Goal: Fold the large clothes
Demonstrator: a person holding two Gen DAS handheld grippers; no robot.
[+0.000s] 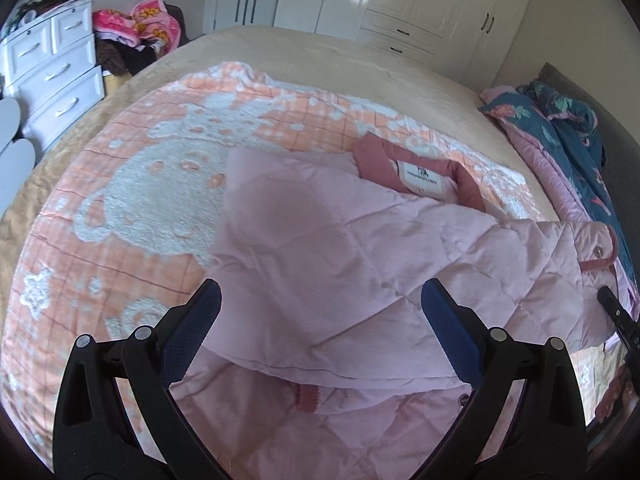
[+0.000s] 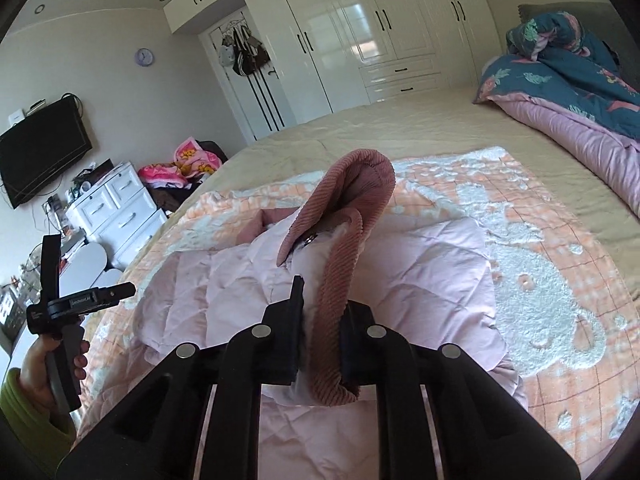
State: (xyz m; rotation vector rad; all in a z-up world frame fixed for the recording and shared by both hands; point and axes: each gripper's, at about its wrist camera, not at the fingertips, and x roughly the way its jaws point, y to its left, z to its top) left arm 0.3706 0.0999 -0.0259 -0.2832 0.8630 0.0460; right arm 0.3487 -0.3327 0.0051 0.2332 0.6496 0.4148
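A pale pink quilted jacket [image 1: 320, 248] lies partly folded on an orange-and-white blanket [image 1: 132, 184] on the bed. Its dark pink collar [image 1: 400, 160] with a white label faces the far side. My left gripper [image 1: 320, 300] is open and empty just above the jacket's folded body. My right gripper [image 2: 322, 336] is shut on the jacket's dark pink corduroy cuff [image 2: 344, 240] and holds the sleeve end up above the jacket [image 2: 420, 264]. The left gripper also shows in the right wrist view [image 2: 60, 304], held in a hand at the left.
A rolled teal-and-pink duvet [image 1: 560, 140] lies along the bed's right side. A white drawer chest [image 1: 52, 64] and a pile of clothes [image 1: 136, 32] stand at the left. White wardrobes [image 2: 360, 32] line the far wall.
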